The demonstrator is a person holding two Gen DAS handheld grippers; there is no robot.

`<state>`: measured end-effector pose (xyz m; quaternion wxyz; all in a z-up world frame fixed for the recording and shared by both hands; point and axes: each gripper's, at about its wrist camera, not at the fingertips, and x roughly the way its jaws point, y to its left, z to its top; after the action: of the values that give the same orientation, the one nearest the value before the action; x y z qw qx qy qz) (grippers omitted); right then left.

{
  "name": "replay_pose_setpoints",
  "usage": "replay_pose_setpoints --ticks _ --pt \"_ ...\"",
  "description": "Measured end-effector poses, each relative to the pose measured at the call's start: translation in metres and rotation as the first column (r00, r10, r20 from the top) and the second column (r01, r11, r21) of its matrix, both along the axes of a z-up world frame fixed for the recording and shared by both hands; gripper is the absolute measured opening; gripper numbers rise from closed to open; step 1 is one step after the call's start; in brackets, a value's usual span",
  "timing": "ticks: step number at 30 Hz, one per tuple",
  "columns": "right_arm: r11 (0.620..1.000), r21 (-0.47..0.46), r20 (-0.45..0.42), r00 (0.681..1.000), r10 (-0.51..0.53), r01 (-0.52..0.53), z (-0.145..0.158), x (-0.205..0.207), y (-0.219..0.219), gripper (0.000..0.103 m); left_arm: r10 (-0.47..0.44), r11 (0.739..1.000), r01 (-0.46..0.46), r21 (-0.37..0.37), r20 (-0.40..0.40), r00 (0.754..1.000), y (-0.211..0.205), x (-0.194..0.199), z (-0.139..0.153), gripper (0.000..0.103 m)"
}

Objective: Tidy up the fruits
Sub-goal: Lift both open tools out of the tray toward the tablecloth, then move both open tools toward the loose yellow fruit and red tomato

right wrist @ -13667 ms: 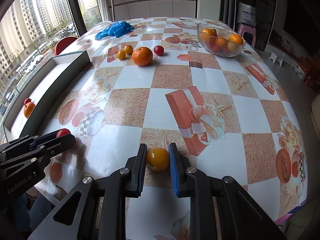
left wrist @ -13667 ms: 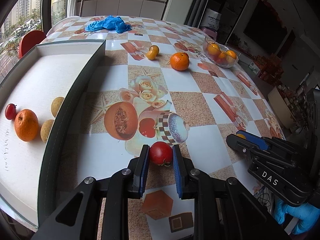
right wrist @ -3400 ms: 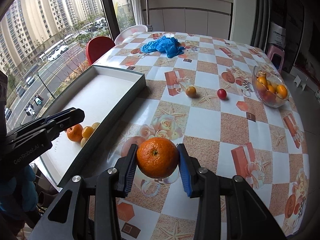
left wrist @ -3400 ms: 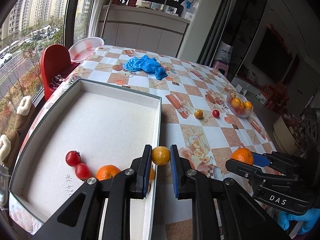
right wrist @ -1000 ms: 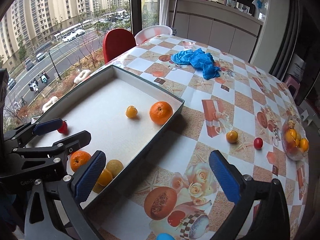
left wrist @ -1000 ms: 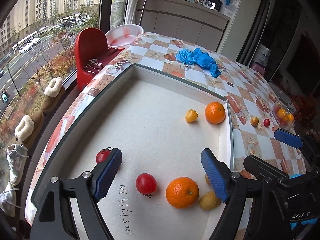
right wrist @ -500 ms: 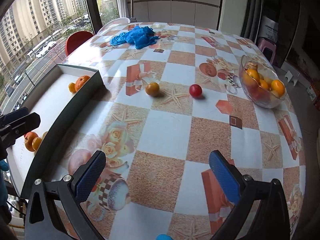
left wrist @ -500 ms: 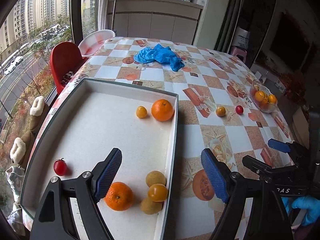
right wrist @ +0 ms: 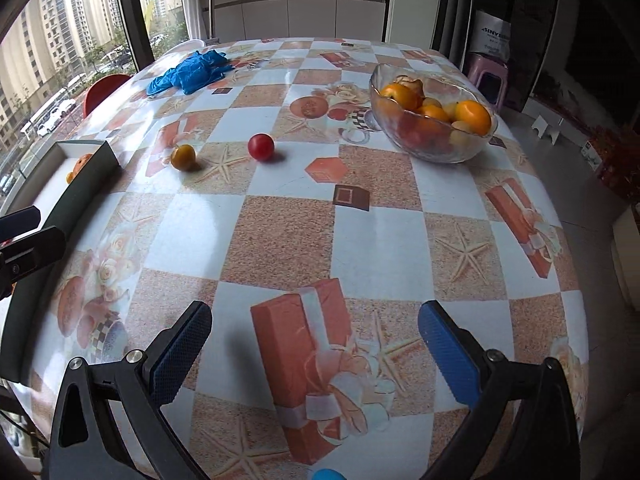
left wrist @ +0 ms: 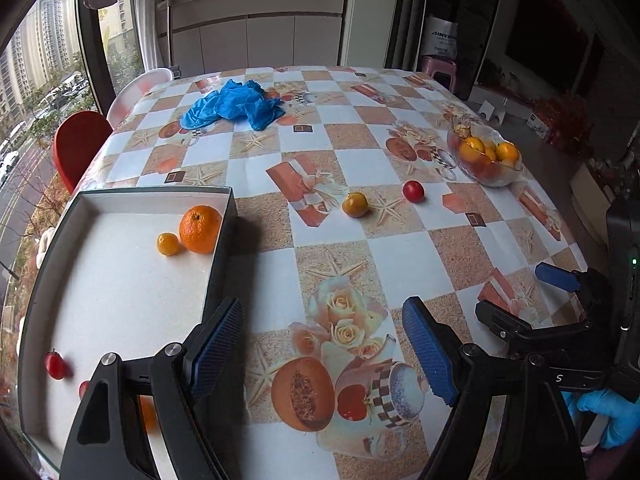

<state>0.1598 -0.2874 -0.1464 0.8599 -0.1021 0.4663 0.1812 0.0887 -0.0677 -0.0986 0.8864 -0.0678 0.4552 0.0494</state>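
My left gripper [left wrist: 324, 348] hangs open over the tablecloth just right of the shallow white tray [left wrist: 120, 280], nothing between its blue pads. The tray holds an orange [left wrist: 200, 229], a small yellow fruit [left wrist: 167, 243] and small red fruits [left wrist: 55, 365] near its front. On the cloth farther off lie a loose yellow fruit [left wrist: 355, 204] [right wrist: 183, 157] and a red tomato [left wrist: 413, 191] [right wrist: 261, 147]. My right gripper [right wrist: 316, 348] [left wrist: 532, 292] is open and empty over the near right part of the table.
A glass bowl [right wrist: 432, 148] [left wrist: 496, 176] of oranges and other fruit stands at the far right. Blue gloves [left wrist: 234, 104] [right wrist: 188, 72] lie crumpled at the back. Red and white chairs [left wrist: 80, 148] stand beyond the table's left edge by the window. A blue-gloved hand [left wrist: 612, 410] holds the right gripper.
Both grippers have swung right, away from the tray and over the tablecloth. The tray has slid to the left of both views; the loose yellow fruit and tomato look nearer. Both stay open.
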Motion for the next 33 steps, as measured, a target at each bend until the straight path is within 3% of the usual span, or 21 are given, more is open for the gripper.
replay_pose_setpoints --ticks 4,12,33 --pt "0.999 0.012 -0.013 0.999 -0.03 0.03 -0.01 0.001 -0.011 0.103 -0.002 1.0 0.002 0.004 -0.009 1.0 -0.008 0.007 -0.004 0.082" --pt "0.999 0.028 0.046 0.999 -0.023 0.021 -0.011 -0.008 -0.014 0.103 -0.021 1.0 0.021 0.013 -0.041 0.999 -0.023 0.016 -0.016 0.082" --pt "0.999 0.034 0.058 0.998 -0.021 0.019 -0.012 -0.007 -0.015 0.103 -0.051 0.998 0.053 0.046 -0.037 0.998 -0.043 0.03 -0.009 0.082"
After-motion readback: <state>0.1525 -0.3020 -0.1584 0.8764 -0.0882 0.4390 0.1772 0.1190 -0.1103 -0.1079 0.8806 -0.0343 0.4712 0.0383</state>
